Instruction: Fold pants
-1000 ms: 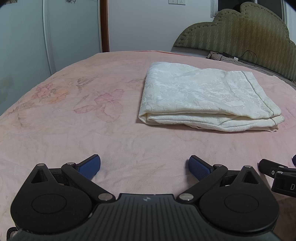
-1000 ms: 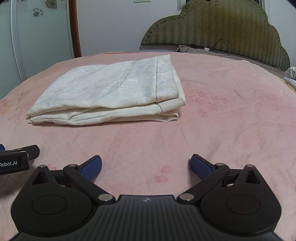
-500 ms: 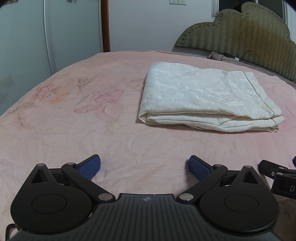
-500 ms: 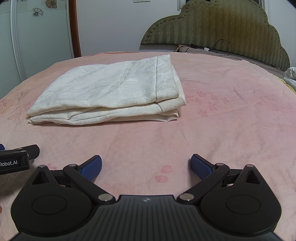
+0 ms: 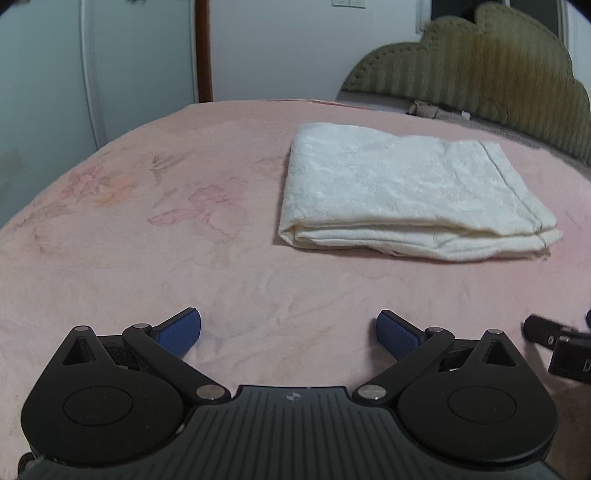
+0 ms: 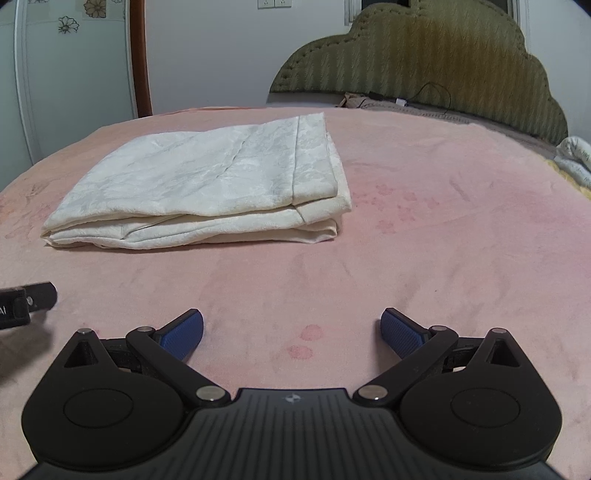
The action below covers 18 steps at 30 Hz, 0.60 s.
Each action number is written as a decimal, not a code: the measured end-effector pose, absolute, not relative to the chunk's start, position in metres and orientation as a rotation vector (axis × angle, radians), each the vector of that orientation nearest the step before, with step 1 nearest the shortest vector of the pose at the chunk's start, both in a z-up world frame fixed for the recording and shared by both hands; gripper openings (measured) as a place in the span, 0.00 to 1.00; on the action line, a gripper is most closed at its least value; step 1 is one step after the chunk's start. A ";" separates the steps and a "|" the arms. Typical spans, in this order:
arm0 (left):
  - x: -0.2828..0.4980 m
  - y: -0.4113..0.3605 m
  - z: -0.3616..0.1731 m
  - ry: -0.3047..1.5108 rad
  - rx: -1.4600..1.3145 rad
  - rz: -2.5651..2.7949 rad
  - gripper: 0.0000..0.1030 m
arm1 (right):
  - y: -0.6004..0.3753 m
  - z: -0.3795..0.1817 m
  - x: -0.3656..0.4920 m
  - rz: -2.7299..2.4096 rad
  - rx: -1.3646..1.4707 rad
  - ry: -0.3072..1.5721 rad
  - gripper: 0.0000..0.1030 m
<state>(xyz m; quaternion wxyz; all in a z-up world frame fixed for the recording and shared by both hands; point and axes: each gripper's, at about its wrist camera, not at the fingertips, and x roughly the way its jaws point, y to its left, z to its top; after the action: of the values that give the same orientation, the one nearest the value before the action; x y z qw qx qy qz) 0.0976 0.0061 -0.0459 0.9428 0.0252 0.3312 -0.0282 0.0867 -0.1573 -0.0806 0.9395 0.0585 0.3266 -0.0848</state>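
Left gripper (image 5: 289, 334): jaws spread wide, both blue pads (image 5: 180, 331) clear of everything, hovering low over the pink bedspread (image 5: 155, 258), holding nothing. Right gripper (image 6: 291, 334): same state, jaws wide apart, empty, pads (image 6: 400, 334) above the spread w/o touching the cloth. One pair of cream pants (image 5: 410, 199), folded into a flat rectangular stack, lies on the bed ahead of both tools, well apart from either; seen from the right wrist cam the stack (image 6: 207, 188) sits left of centre, hem seam on its right end. Writing: a fragment "AI" on the left gripper's body at the left edge of the right wrist view; a partial letter on the right gripper's body at the right edge of the left wrist view, not legible. Count: 2 grippers, 4 blue pads, 1 folded garment, 1 olive scalloped headboard (image 6: 424, 62), 1 dark cable (image 6: 432, 94) at its foot, 2 flower decals (image 6: 79, 16) on the pale wardrobe door.
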 end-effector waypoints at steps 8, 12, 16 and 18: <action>0.094 0.004 -0.048 0.680 0.041 -0.063 1.00 | -0.157 -0.081 0.086 -0.171 0.120 0.667 1.00; 0.090 0.000 -0.048 0.663 0.064 -0.044 1.00 | -0.157 -0.081 0.085 -0.172 0.118 0.667 1.00; 0.085 -0.012 -0.048 0.632 0.134 0.001 1.00 | -0.158 -0.081 0.085 -0.170 0.123 0.666 1.00; 0.085 -0.012 -0.048 0.629 0.141 0.004 1.00 | -0.158 -0.081 0.085 -0.169 0.124 0.666 1.00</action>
<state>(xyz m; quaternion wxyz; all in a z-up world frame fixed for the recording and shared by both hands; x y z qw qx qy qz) 0.0849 -0.0123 -0.0476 0.9485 0.0695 0.3091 0.0018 0.0849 -0.1581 -0.0810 0.9397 0.0608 0.3261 -0.0829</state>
